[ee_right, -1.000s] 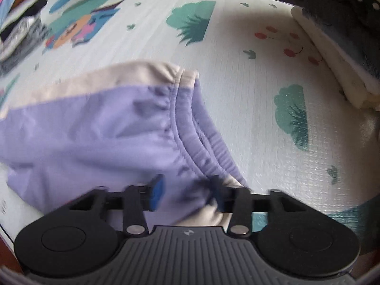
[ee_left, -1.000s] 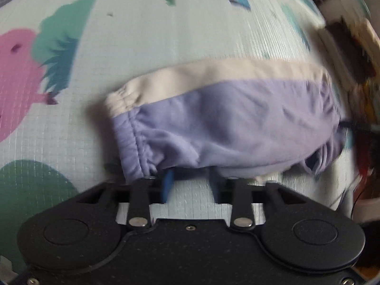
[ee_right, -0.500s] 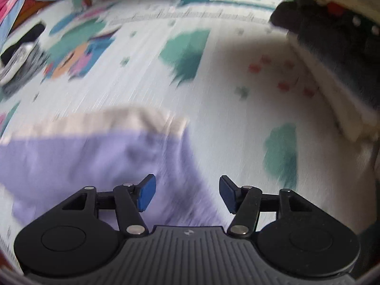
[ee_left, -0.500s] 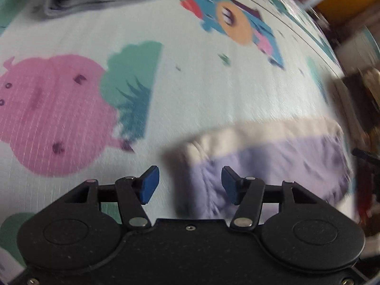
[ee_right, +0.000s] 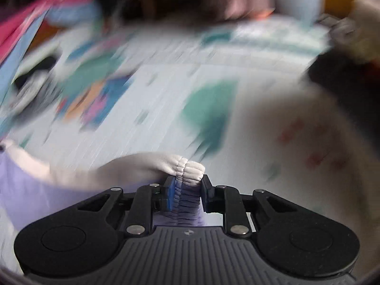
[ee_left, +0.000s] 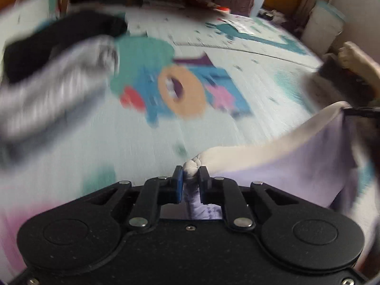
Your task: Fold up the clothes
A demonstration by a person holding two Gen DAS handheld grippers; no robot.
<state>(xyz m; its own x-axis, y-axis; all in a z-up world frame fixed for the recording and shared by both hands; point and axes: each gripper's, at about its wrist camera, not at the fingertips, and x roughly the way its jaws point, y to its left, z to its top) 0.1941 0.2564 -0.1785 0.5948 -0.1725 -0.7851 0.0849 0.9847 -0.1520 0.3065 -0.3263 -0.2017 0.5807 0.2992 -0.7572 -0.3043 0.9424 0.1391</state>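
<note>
The garment is a pair of lavender shorts with a cream band (ee_left: 296, 156). My left gripper (ee_left: 191, 179) is shut on one gathered cream corner of the shorts and holds it above the play mat. My right gripper (ee_right: 186, 184) is shut on the other gathered corner of the shorts (ee_right: 182, 168). The cloth hangs stretched between the two grippers. The right gripper's tip shows at the far right of the left wrist view (ee_left: 361, 111). Both views are blurred by motion.
A patterned play mat (ee_left: 213, 54) lies below. A grey garment (ee_left: 54, 87) and a black one (ee_left: 59, 40) lie at the left. A dark and white clothes stack (ee_right: 344, 76) sits at the right. Furniture and curtains stand at the back.
Both grippers were open over the shorts lying on the mat. They have shut on the two corners and lifted the shorts off the mat, and both views have tilted up.
</note>
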